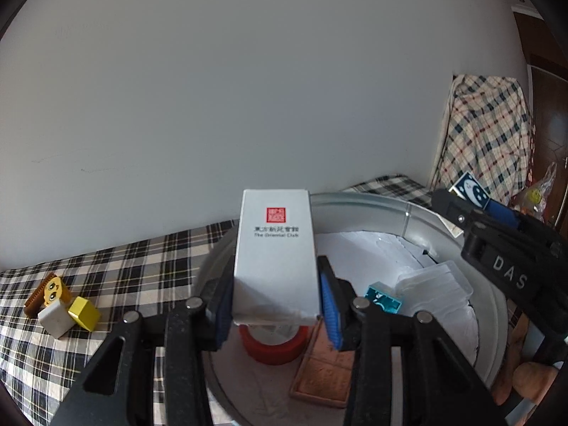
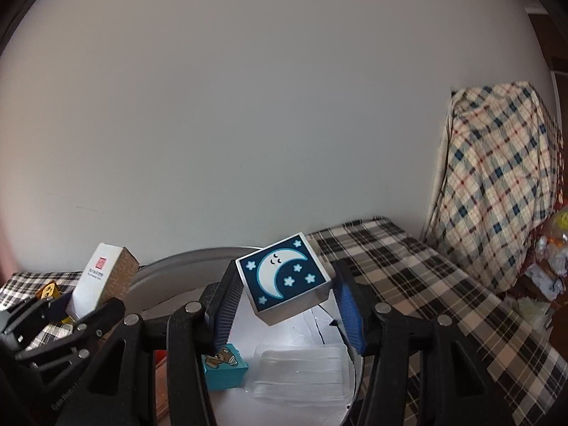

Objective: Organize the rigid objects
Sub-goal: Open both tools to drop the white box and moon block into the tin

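Note:
My left gripper [image 1: 275,305] is shut on a tall white box [image 1: 275,255] with a red seal, held above a round metal tub [image 1: 411,213]. My right gripper [image 2: 284,305] is shut on a dark blue block with a moon and stars [image 2: 285,278], tilted, also over the tub [image 2: 170,269]. Inside the tub lie a red tape roll [image 1: 273,346], a brown flat tile [image 1: 321,365], a teal block [image 1: 385,300] and a clear plastic lid [image 2: 301,372]. The right gripper [image 1: 477,209] shows at the right of the left wrist view; the white box [image 2: 96,280] appears in the right wrist view.
A plaid cloth [image 1: 106,269] covers the surface. On it at the left lie a yellow block [image 1: 85,314], a white block [image 1: 55,319] and a brown piece with a cartoon face [image 1: 48,291]. A plaid-draped object [image 2: 497,195] stands at the right by the wall.

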`<state>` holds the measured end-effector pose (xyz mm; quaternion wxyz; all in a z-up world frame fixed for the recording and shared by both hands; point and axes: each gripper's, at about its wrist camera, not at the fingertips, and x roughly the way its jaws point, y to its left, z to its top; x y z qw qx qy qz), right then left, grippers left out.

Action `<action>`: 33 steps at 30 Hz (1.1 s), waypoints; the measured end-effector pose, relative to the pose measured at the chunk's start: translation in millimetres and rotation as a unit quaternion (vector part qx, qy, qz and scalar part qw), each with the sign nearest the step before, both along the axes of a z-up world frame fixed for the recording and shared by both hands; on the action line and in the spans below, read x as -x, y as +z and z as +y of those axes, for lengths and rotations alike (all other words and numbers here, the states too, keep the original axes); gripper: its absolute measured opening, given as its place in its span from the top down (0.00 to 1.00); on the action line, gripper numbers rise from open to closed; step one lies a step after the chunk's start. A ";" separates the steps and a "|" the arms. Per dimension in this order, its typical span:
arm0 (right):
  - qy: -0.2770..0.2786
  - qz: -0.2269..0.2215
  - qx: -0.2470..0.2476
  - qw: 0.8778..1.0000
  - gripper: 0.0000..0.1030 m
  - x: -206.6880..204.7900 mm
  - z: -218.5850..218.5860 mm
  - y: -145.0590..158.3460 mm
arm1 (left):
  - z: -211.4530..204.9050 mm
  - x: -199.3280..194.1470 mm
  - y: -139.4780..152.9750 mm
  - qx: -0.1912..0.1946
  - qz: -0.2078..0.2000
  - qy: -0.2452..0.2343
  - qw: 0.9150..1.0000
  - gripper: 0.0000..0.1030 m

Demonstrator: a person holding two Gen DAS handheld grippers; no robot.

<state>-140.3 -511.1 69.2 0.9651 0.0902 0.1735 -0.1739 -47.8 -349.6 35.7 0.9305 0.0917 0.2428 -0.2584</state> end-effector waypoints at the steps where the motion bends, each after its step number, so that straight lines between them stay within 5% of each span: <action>1: -0.001 0.004 -0.001 1.000 0.48 -1.6 -0.7 -1.0 | -1.4 -0.8 -0.4 0.000 0.002 0.000 1.000 0.60; 26: 0.016 0.043 -0.017 0.999 0.47 -17.0 2.6 -7.6 | -16.9 -10.0 -18.5 -0.055 0.039 0.004 0.998 0.59; 29: 0.024 0.037 -0.027 0.999 0.46 -16.2 1.5 -7.3 | -14.2 -6.6 -13.7 -0.045 0.037 -0.001 0.998 0.24; 30: 0.025 0.040 -0.032 0.998 0.43 -17.2 0.2 -7.8 | -12.4 -4.5 -11.0 -0.038 0.031 0.000 0.999 0.05; 33: 0.021 0.028 -0.040 0.999 0.31 -13.0 -1.9 -5.8 | -5.4 1.9 -3.1 -0.016 0.009 0.002 1.000 0.00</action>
